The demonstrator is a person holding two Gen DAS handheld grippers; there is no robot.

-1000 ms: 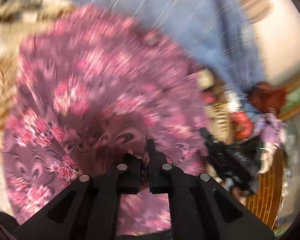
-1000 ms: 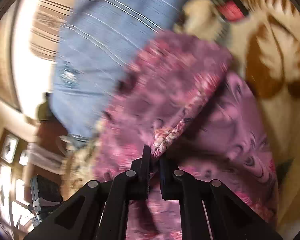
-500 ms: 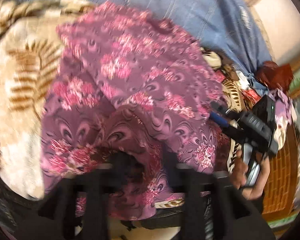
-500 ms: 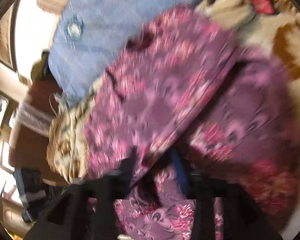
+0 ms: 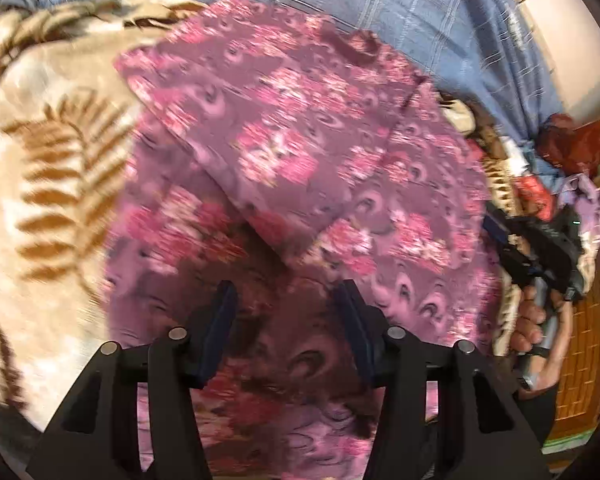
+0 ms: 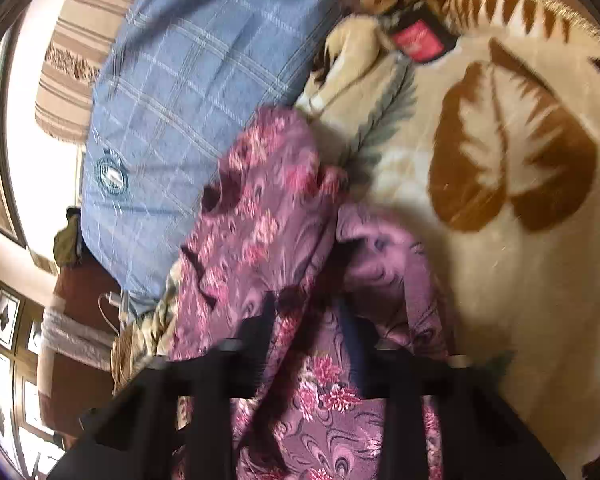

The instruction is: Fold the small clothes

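Observation:
A purple garment with pink flowers (image 5: 300, 152) lies folded over on the beige leaf-print blanket (image 5: 52, 184). My left gripper (image 5: 286, 308) hovers just over its near part. Its jaws stand apart and are closing, and neither pad presses the cloth. In the right wrist view the same garment (image 6: 268, 216) runs up from under my right gripper (image 6: 306, 320). That gripper's blurred fingers stand apart with a fold of the fabric between them, and they are closing. The left wrist view also shows the right gripper (image 5: 540, 248) in a hand (image 5: 536, 332) at the garment's right edge.
A blue checked cloth (image 5: 380, 8) lies behind the garment and also shows in the right wrist view (image 6: 172, 92). The blanket (image 6: 500, 160) carries a red label (image 6: 418, 40) near its far edge. Other clothes (image 5: 572, 148) are piled at the right.
Both grippers were shut on the garment a second ago and have let go. The cloth has dropped onto the blanket with one half folded over. Both hands have come lower.

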